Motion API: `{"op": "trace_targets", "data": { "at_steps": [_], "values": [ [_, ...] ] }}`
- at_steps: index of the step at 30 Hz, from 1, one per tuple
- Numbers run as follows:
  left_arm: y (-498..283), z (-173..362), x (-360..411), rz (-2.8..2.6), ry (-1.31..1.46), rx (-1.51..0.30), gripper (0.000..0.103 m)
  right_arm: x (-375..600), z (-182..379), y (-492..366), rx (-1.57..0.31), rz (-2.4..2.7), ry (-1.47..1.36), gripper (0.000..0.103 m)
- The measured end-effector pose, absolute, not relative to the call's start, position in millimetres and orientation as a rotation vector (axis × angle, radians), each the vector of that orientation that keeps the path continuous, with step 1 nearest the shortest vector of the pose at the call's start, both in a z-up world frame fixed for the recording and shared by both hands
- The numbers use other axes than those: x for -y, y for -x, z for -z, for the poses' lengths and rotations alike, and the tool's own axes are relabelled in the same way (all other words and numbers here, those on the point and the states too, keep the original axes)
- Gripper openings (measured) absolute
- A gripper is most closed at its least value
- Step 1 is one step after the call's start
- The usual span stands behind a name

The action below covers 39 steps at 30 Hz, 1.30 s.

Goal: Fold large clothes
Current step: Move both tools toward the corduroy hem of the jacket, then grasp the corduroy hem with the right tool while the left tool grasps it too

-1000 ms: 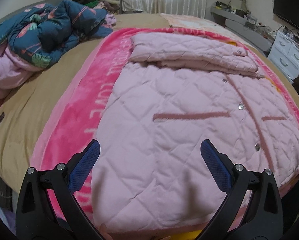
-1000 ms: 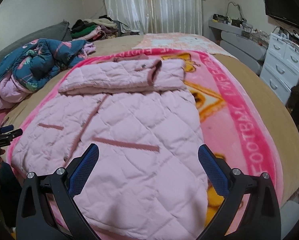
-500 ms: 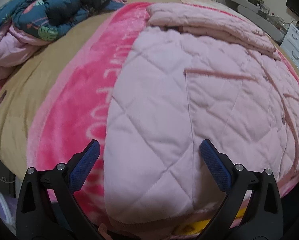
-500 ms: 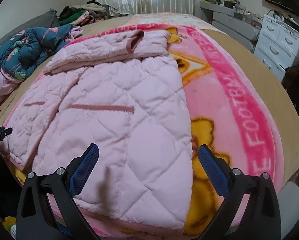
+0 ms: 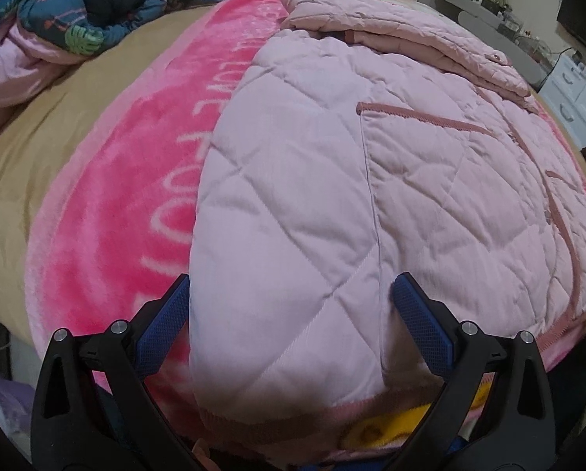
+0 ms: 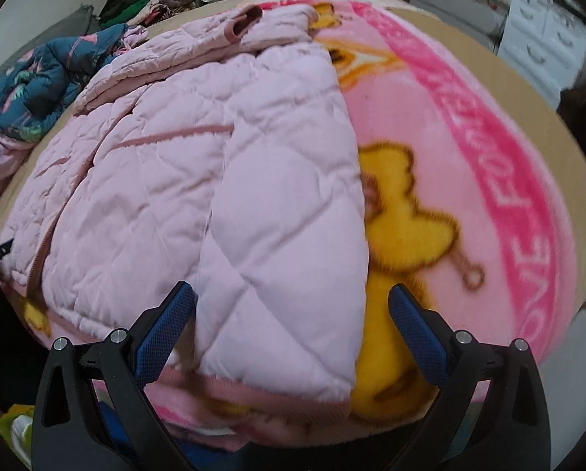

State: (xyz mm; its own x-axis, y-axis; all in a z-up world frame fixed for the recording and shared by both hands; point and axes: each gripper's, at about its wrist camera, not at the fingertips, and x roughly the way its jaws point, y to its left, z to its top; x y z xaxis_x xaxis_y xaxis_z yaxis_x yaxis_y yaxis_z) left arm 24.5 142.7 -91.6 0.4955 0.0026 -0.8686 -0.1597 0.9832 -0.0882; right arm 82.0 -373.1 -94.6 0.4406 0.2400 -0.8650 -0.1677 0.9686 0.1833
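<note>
A large pale pink quilted jacket [image 5: 332,165] lies flat on a pink blanket [image 5: 136,165], its sleeves folded across the top. My left gripper [image 5: 291,294] is open, low over the jacket's near left hem corner, with the fabric between its blue pads [image 5: 420,322]. In the right wrist view the same jacket [image 6: 214,165] fills the left half. My right gripper [image 6: 291,306] is open too, straddling the jacket's near right hem corner; its right pad [image 6: 414,325] is over the blanket [image 6: 469,165]. Neither gripper holds the cloth.
A dark blue floral quilt [image 5: 81,4] is bunched at the bed's far left. A heap of clothes [image 6: 151,0] lies at the head of the bed. White drawers [image 6: 548,35] and a grey shelf stand along the right wall. The bed's near edge drops off just under both grippers.
Both grippers have moved forward and down toward the jacket's near hem, the left to the left corner, the right to the right corner. Both stay open. The jacket has not moved.
</note>
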Motion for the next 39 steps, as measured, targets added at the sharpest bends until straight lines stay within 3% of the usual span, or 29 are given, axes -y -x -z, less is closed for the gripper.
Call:
{"op": "trace_targets", "data": {
  "at_steps": [9, 11, 12, 14, 15, 18, 22, 25, 27, 30, 32, 33, 35, 37, 39],
  "values": [
    [-24.5, 101.9, -153.3, -0.051, 0.268, -1.07, 0.095, 369.1, 101.5, -76.9, -1.108, -0.308, -0.091, 0.096],
    [-26.2, 103.4, -153.9, -0.053, 0.28, -1.066, 0.095, 367.0, 100.3, -77.0, -1.111, -0.369, -0.125, 0.07],
    [-26.3, 103.5, -154.2, -0.055, 0.284, -1.063, 0.095, 366.0, 97.7, -75.4, -1.104, -0.388, -0.128, 0.067],
    [-26.3, 103.8, -154.5, -0.056, 0.286, -1.059, 0.095, 366.1, 92.4, -73.0, -1.08, -0.423, -0.133, 0.047],
    [-26.5, 103.9, -154.5, -0.055, 0.288, -1.06, 0.095, 367.8, 89.9, -73.2, -1.072, -0.432, -0.147, 0.044],
    [-26.6, 104.4, -155.0, -0.052, 0.297, -1.061, 0.095, 373.6, 90.1, -75.2, -1.068, -0.455, -0.181, 0.043],
    [-27.2, 104.1, -155.3, -0.053, 0.3, -1.059, 0.095, 377.5, 105.8, -82.1, -1.114, -0.484, -0.224, 0.061],
    [-28.0, 104.1, -155.4, -0.055, 0.303, -1.057, 0.095, 383.3, 116.1, -85.7, -1.128, -0.509, -0.299, 0.065],
    [-27.7, 104.0, -155.4, -0.058, 0.305, -1.055, 0.095, 382.0, 115.5, -86.1, -1.118, -0.508, -0.3, 0.065],
    [-27.5, 104.2, -155.2, -0.066, 0.308, -1.053, 0.095, 379.5, 110.1, -80.9, -1.083, -0.51, -0.299, 0.051],
    [-27.0, 102.6, -153.6, -0.067, 0.306, -1.05, 0.087, 381.1, 103.9, -77.7, -1.044, -0.529, -0.334, 0.033],
    [-26.7, 101.2, -152.7, -0.061, 0.305, -1.045, 0.084, 381.4, 100.2, -76.0, -1.03, -0.525, -0.342, 0.032],
    [-26.3, 97.3, -149.6, -0.042, 0.304, -1.036, 0.066, 380.2, 93.2, -74.8, -1.012, -0.516, -0.344, 0.028],
    [-26.8, 94.4, -145.0, -0.019, 0.295, -1.036, 0.055, 377.4, 87.6, -75.1, -1.0, -0.513, -0.329, 0.026],
    [-26.7, 91.2, -139.5, -0.008, 0.262, -1.033, 0.047, 376.0, 80.2, -75.7, -0.984, -0.51, -0.312, 0.026]
  ]
}}
